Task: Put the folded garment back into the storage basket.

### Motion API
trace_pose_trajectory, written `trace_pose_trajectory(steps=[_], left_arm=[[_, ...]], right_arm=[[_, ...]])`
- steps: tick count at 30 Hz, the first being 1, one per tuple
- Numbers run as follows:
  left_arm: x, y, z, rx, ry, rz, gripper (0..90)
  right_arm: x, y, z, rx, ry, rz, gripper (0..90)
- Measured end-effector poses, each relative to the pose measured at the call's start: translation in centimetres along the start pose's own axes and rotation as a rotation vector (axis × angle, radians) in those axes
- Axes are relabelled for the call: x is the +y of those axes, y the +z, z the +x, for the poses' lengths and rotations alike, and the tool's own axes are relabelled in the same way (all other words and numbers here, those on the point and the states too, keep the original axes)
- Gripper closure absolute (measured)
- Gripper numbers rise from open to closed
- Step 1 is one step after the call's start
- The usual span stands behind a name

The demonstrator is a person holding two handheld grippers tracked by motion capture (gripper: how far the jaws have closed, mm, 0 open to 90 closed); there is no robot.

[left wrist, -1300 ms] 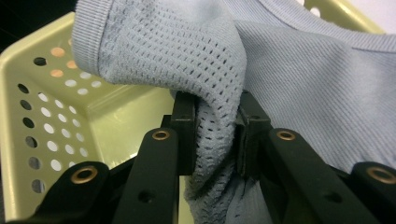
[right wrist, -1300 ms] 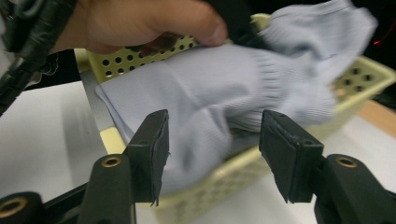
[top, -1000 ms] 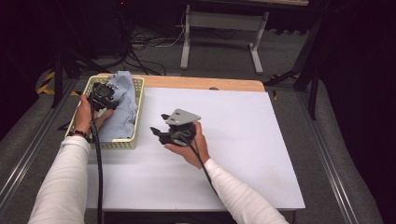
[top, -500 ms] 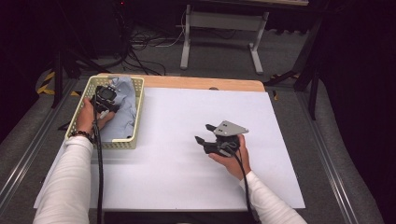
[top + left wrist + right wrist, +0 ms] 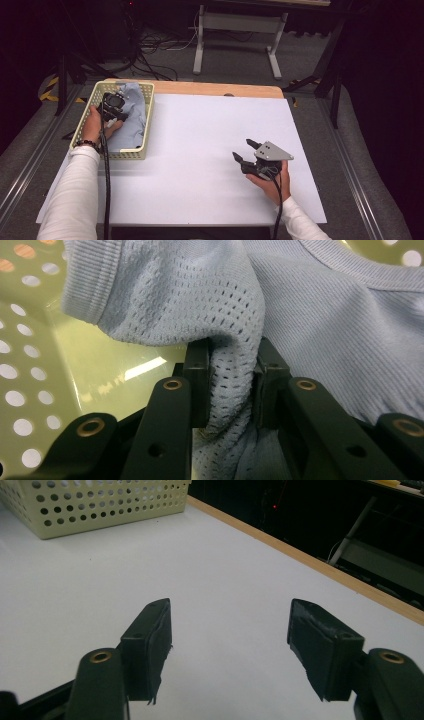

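The left gripper (image 5: 114, 106) sits in the pale yellow perforated plastic basket (image 5: 146, 131) at the far left of the white-topped bench (image 5: 200, 150); its jaws are clamped on a fold of the light blue knit garment (image 5: 235, 340) (mesh-textured where pinched) lying in that basket. The right gripper (image 5: 244, 151) hovers over the near right of the bench – jaws apart, having just been opening, nothing between them.

Legible text, labels, brands, numbers, signs: none. Nothing readable on the pale blue garment (image 5: 310, 330), the perforated yellow basket (image 5: 145, 131), the white table top (image 5: 200, 150) or either gripper. Yellow-and-black hazard striping (image 5: 50, 89) on the floor beyond the table's far left corner, without lettering.
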State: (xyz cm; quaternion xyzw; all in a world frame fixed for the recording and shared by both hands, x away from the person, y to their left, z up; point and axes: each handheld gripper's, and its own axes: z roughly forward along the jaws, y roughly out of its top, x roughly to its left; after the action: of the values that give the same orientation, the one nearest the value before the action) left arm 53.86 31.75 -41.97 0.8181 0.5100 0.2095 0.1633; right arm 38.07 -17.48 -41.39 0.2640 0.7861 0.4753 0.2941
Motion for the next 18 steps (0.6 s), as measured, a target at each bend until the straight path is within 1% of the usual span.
trace_pose_trajectory(steps=[1, 3, 4, 6, 10, 11, 12, 13, 16, 17, 18], left_arm=[[0.0, 0.0, 0.0, 0.002, -0.001, -0.001, 73.2], [-0.1, -0.1, 0.0, 0.005, -0.015, -0.012, 72.5], [0.0, -0.2, 0.1, 0.005, -0.014, -0.01, 71.8], [-0.1, -0.3, 0.0, 0.014, -0.029, -0.019, 71.1], [0.0, -0.7, 0.0, 0.038, -0.029, -0.032, 67.6], [0.1, -0.9, 0.0, 0.048, -0.039, -0.036, 65.8], [0.1, -1.0, 0.0, 0.05, -0.047, -0.046, 64.3], [0.1, -1.2, 0.0, 0.05, -0.044, -0.053, 64.3], [0.2, -1.9, -0.1, 0.058, -0.053, -0.093, 63.8], [0.2, -2.0, -0.1, 0.067, -0.048, -0.099, 63.5], [0.3, -2.3, -0.1, 0.08, -0.057, -0.116, 63.2]], right_arm=[[-0.3, -0.2, 0.1, -0.009, -0.012, -0.002, 34.2], [-0.7, -0.6, 0.2, -0.018, -0.021, 0.004, 32.6], [-0.9, -0.8, 0.3, -0.02, -0.024, 0.001, 32.3], [-1.2, -1.2, 0.3, -0.025, -0.02, 0.002, 31.6], [-1.8, -2.1, 0.0, -0.052, -0.014, -0.001, 30.4], [-2.0, -2.4, -0.2, -0.058, -0.005, 0.001, 30.2], [-2.1, -2.6, -0.3, -0.065, 0.003, -0.001, 29.9], [-2.2, -2.7, -0.4, -0.069, 0.009, 0.0, 29.9], [-2.5, -3.0, -0.7, -0.077, 0.01, 0.005, 29.8], [-2.6, -3.0, -0.8, -0.083, 0.004, 0.009, 29.8], [-2.6, -3.0, -0.8, -0.084, 0.002, 0.009, 29.7]])
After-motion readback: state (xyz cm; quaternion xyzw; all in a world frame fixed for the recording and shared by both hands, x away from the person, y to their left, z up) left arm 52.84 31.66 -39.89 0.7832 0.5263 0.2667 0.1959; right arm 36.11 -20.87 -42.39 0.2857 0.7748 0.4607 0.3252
